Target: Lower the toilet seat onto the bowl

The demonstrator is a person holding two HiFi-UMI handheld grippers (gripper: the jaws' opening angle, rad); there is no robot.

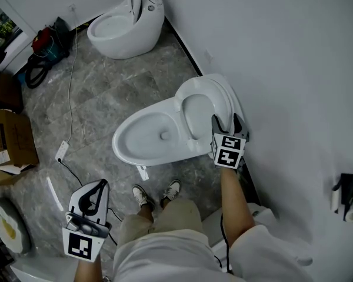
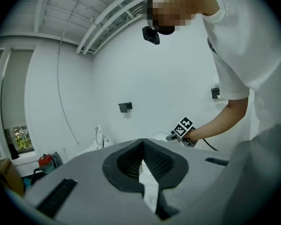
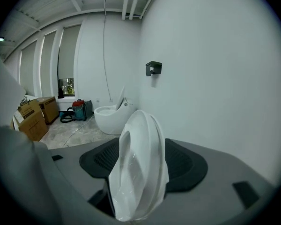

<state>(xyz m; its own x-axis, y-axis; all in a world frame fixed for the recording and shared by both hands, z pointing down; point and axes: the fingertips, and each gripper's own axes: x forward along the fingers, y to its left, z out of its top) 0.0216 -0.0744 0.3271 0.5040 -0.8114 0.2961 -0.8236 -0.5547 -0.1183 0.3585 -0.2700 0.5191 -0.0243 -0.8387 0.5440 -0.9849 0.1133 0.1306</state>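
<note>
A white toilet stands against the wall, its bowl (image 1: 156, 137) uncovered. The toilet seat (image 1: 201, 111) is raised, leaning back with the lid toward the wall. My right gripper (image 1: 226, 121) reaches over the seat's near rim. In the right gripper view the upright toilet seat (image 3: 140, 168) and the lid behind it fill the gap between both dark pads (image 3: 183, 165), so the right gripper (image 3: 140, 144) is shut on it. My left gripper (image 1: 101, 184) hangs low at the left, far from the toilet. Its jaws meet at the tips, with nothing held by the left gripper (image 2: 143, 144).
A second white toilet (image 1: 126, 22) stands at the back left. Cardboard boxes (image 1: 12, 137) and a red machine (image 1: 44, 43) line the left side. A cable with a power strip (image 1: 62, 151) crosses the floor. The person's shoes (image 1: 159, 194) are in front of the bowl.
</note>
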